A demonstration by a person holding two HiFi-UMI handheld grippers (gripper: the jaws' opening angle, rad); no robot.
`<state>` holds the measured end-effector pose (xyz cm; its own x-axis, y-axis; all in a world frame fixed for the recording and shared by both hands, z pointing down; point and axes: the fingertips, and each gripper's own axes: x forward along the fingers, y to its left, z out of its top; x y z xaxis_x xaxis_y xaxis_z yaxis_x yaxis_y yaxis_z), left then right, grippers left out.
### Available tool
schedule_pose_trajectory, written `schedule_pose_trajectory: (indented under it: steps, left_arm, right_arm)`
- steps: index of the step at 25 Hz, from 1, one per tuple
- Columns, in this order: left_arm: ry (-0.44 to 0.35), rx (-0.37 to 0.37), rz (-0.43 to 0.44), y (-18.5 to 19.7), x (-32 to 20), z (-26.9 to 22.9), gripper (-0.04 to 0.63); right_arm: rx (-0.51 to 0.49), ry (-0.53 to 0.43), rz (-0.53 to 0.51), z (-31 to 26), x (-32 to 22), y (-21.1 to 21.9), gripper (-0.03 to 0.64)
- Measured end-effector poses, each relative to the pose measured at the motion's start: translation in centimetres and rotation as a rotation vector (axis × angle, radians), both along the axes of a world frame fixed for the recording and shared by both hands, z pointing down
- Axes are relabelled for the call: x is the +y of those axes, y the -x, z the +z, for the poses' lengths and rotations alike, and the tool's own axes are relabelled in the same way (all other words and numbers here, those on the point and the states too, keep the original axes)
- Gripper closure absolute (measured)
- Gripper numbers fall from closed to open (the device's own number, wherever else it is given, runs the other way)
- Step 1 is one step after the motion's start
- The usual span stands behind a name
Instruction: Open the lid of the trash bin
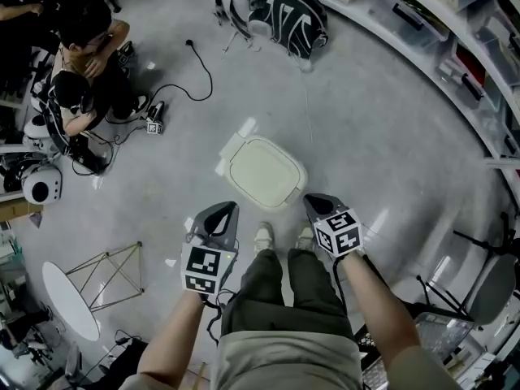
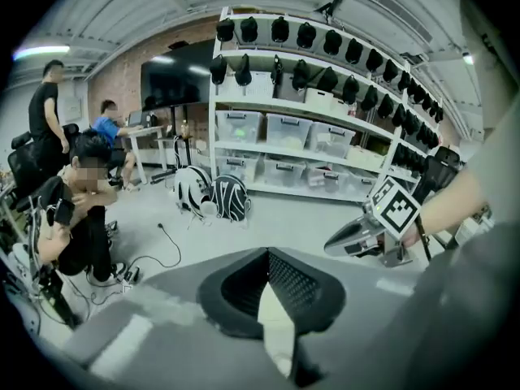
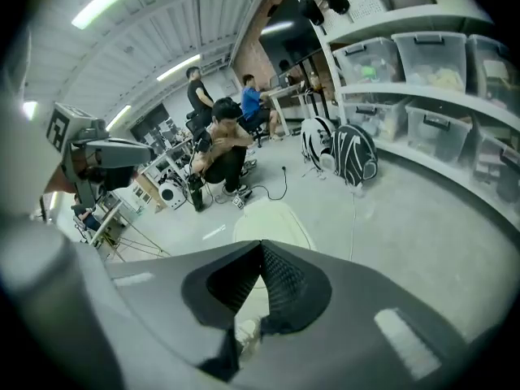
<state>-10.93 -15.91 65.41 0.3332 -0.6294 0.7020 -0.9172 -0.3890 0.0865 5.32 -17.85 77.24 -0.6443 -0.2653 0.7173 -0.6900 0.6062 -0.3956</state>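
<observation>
Both forearms reach forward and down, grippers level over the person's shoes point(image 1: 284, 236); left gripper point(image 1: 230, 209) has its jaws pressed together with nothing between them; right gripper point(image 1: 312, 200) is the same, tips meeting, empty; the trash bin point(image 1: 231, 162) sits on the floor point(image 1: 382, 136) just ahead, between the two tips and apart from both, lid point(image 1: 266, 173) down flat; bare floor rings the bin; shelving point(image 1: 455, 47) curves along the right, a cable point(image 1: 195, 75) and a crouched person point(image 1: 85, 63) off left.
</observation>
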Motion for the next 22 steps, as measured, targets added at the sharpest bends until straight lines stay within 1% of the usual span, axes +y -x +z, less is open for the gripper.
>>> schedule_pose_trajectory:
  steps: [3, 7, 12, 14, 17, 22]
  left_arm:
    - [0.05, -0.002, 0.004, 0.2, 1.0, 4.1, 0.594]
    - [0.09, 0.005, 0.003, 0.3, 1.9, 8.5, 0.592]
    - [0.126, -0.001, -0.003, 1.1, 3.3, 12.5, 0.594]
    - [0.135, -0.004, -0.005, 1.5, 3.7, 13.6, 0.594]
    - [0.143, -0.003, -0.012, 2.0, 4.0, 14.7, 0.594]
    - [0.143, 0.003, -0.03, 2.4, 4.1, 14.9, 0.594]
  right_arm:
    - [0.041, 0.049, -0.037, 5.7, 1.4, 0.5, 0.614]
    - [0.085, 0.094, -0.082, 11.9, 2.3, 0.8, 0.614]
    - [0.129, 0.144, -0.074, 17.3, 3.1, 0.6, 0.614]
    - [0.135, 0.147, -0.07, 18.6, 3.3, 0.7, 0.614]
    - [0.121, 0.137, -0.067, 19.0, 3.4, 0.6, 0.614]
    - [0.143, 0.143, -0.086, 19.3, 3.4, 0.6, 0.614]
